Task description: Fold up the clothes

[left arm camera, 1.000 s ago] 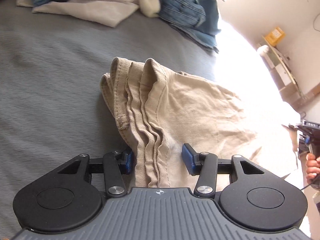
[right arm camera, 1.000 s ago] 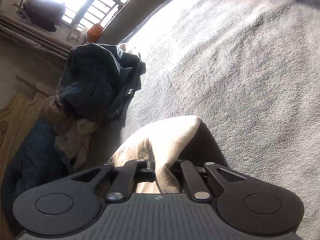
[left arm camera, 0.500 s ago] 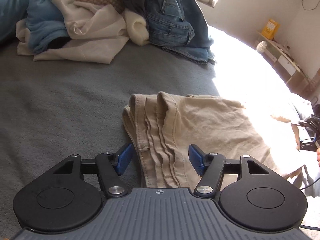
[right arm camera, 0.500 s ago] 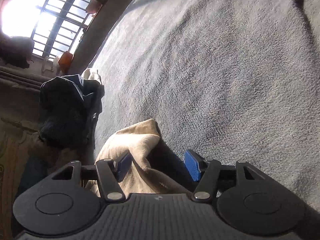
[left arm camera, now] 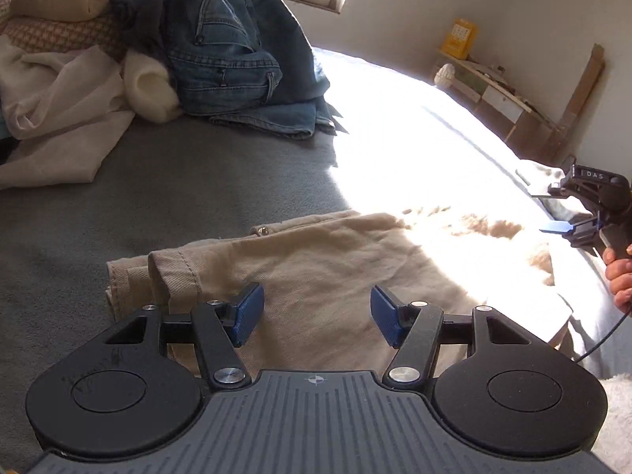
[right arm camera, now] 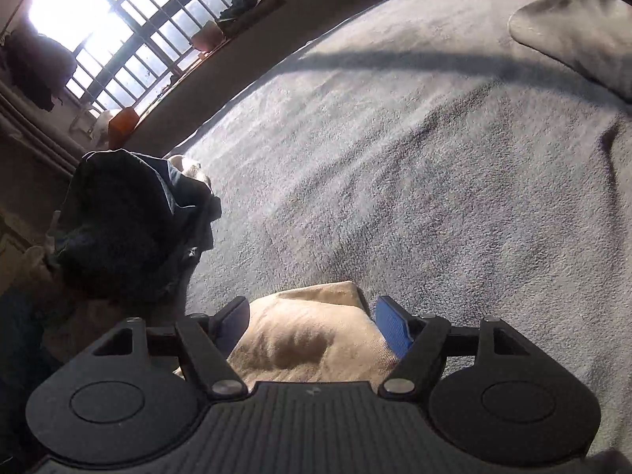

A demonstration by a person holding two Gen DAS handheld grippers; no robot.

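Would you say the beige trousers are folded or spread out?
Folded: the beige trousers lie on the bed in stacked layers, several edges showing at their left end.

Black claw, blue ribbed pads

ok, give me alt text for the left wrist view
Open left tongs hover over folded beige trousers on a grey bed cover, nothing gripped. Jeans and pale clothes are piled behind; the right tongs show at the right edge.

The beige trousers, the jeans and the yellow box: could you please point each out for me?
Beige trousers (left arm camera: 335, 260): left wrist view, on the flat folded top layer.
Jeans (left arm camera: 221, 51): left wrist view, on the seat near the back pocket.
Yellow box (left arm camera: 460, 39): left wrist view, on its front face.
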